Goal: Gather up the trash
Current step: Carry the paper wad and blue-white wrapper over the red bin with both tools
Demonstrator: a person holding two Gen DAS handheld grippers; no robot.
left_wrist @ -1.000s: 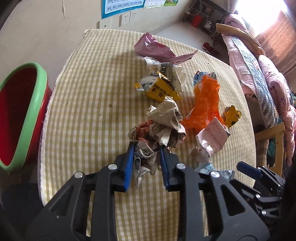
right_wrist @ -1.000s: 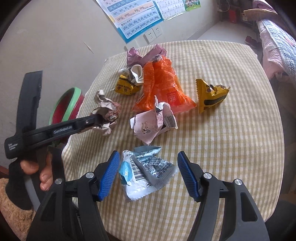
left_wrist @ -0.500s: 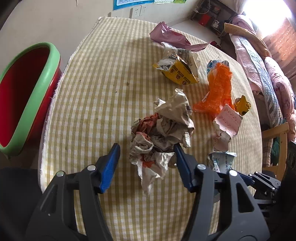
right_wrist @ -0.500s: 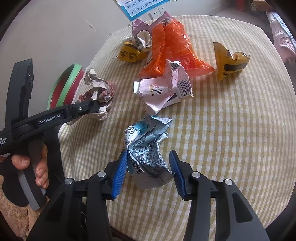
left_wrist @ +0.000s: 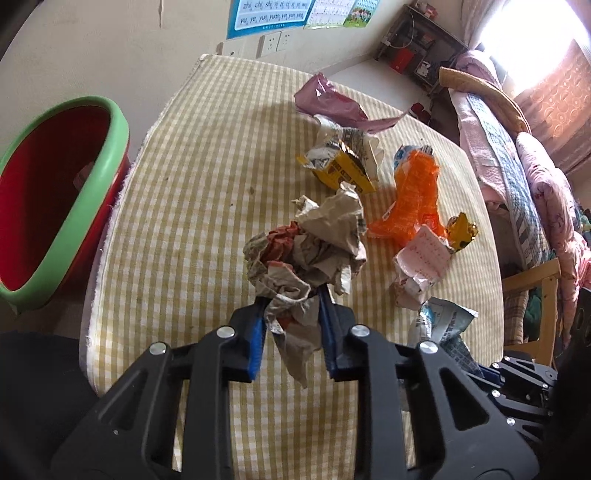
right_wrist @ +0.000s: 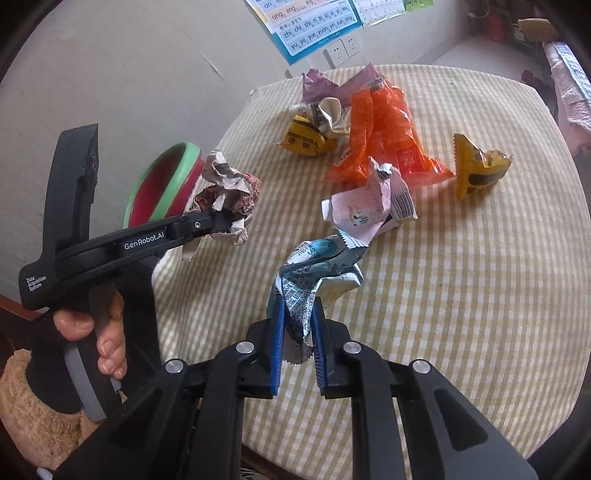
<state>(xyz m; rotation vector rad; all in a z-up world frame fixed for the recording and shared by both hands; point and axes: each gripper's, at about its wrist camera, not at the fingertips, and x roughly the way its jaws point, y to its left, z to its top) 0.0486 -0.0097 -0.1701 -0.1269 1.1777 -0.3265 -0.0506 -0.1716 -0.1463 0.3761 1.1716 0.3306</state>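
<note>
Checked cloth covers the worktop [left_wrist: 177, 206] under me. Nearest, my right gripper [right_wrist: 298, 332], jaws just closed, pinches a light, slippery blue wrapper [right_wrist: 317, 273] at its tail; my left gripper [left_wrist: 291, 321], marked "GenRobot.AI", closed again, squeezes soft crumpled paper [left_wrist: 314, 247]. Farther lies an orange bag [right_wrist: 384, 136], then a pinyin poster [right_wrist: 310, 26].

Daylight glare from window [left_wrist: 546, 55], perhaps overexposed; fisheye-bent edges.
</note>
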